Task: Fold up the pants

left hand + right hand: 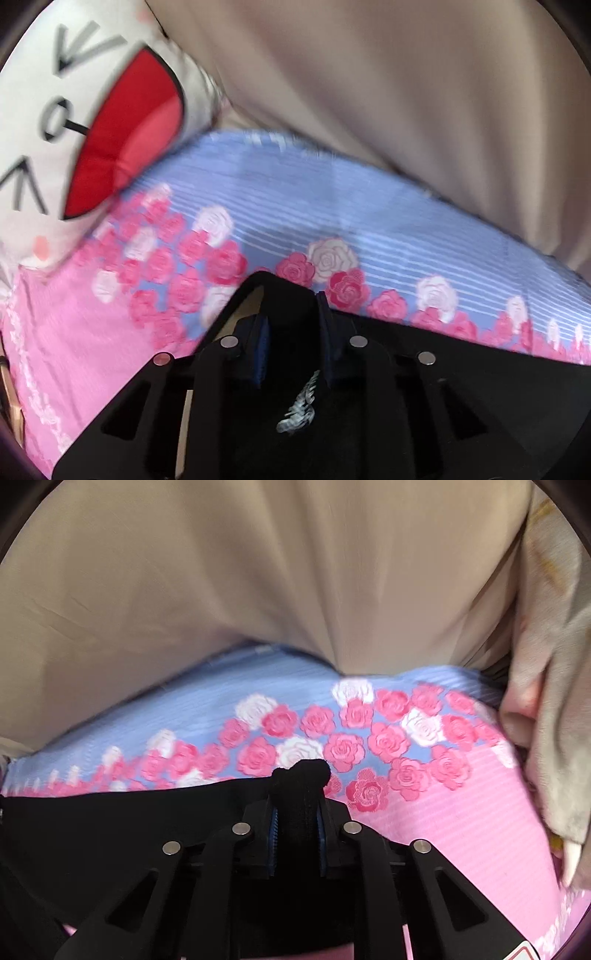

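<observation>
On the bed, over a rose-printed sheet (388, 738), black pants (110, 819) were spread near its front edge. A bunched fold was pinched tight by the right claw (297, 834). Dark cloth was likewise clamped in the left claw (291, 343), beside a cartoon-face pillow (92, 129).

Matt black cloth pants (110, 819), printed cotton sheet (461, 812)

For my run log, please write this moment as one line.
stage: grasp | left tongs: shut on black pants | right tongs: shut on black pants | surface: rose bedsheet
</observation>
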The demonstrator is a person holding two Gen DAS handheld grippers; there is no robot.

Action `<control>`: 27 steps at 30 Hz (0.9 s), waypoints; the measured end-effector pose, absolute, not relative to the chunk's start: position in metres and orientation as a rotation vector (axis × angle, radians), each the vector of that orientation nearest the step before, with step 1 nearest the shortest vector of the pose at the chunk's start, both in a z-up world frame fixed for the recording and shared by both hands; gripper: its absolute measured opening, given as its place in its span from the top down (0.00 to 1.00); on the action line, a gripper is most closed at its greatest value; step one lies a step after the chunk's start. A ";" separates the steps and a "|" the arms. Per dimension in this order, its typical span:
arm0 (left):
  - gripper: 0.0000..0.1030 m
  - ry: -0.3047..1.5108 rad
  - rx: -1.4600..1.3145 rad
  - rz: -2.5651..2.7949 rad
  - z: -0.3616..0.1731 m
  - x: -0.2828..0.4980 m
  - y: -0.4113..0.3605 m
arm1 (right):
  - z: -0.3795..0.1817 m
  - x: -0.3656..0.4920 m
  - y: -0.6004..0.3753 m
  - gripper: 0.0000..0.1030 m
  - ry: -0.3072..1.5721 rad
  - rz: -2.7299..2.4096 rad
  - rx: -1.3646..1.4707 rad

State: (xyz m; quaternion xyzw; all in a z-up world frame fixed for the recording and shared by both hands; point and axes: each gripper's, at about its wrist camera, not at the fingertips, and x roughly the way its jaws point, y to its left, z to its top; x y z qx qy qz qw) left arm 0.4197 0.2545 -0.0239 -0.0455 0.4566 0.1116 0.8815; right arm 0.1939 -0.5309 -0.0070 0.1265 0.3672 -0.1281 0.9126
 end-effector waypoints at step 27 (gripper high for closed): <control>0.11 0.866 -0.312 0.168 0.010 0.103 0.311 | 0.002 -0.105 -0.491 0.36 0.668 -0.429 0.165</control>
